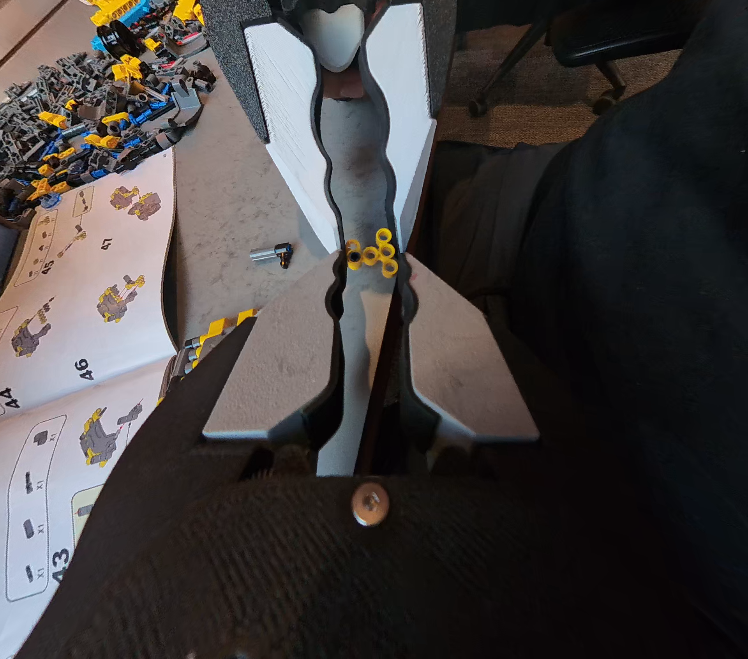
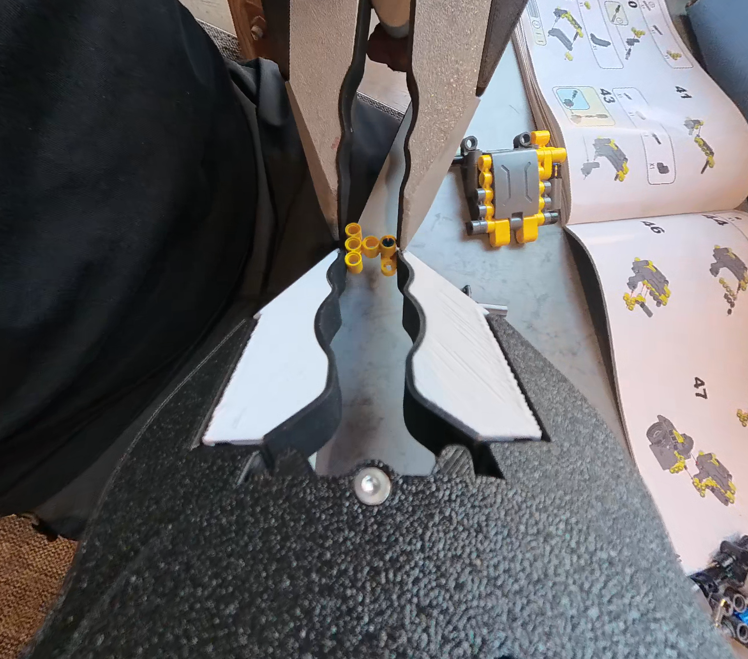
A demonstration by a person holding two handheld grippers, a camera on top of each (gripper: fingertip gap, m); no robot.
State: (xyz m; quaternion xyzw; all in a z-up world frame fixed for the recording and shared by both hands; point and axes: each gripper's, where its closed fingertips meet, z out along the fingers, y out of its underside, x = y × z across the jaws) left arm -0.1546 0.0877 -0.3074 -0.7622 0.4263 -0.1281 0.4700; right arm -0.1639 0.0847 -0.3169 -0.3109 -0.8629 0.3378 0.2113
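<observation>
A small yellow T-shaped connector [image 1: 372,254] with a black pin in one end hole hangs just above the grey table's near edge. My left gripper [image 1: 371,262] and my right gripper [image 2: 369,255] face each other tip to tip. Each has its two fingertips against opposite ends of the connector, which also shows in the right wrist view [image 2: 369,249]. In the left wrist view the right gripper [image 1: 371,240] reaches in from above, with white fingers [image 1: 291,137]. In the right wrist view the left gripper [image 2: 369,234] does likewise.
A small grey-and-black pin piece [image 1: 270,255] lies on the table [image 1: 226,186]. An open instruction booklet [image 1: 81,295], a pile of loose parts [image 1: 89,125], a yellow-blue model [image 1: 133,0] and a yellow-grey sub-assembly [image 2: 514,186] sit nearby. A person's dark clothing [image 2: 101,194] is alongside. The tips of both grippers are at nearly the same place. The small grey-and-black pin piece [image 1: 270,255] sits 5 centimeters or so from the ends of my right fingers.
</observation>
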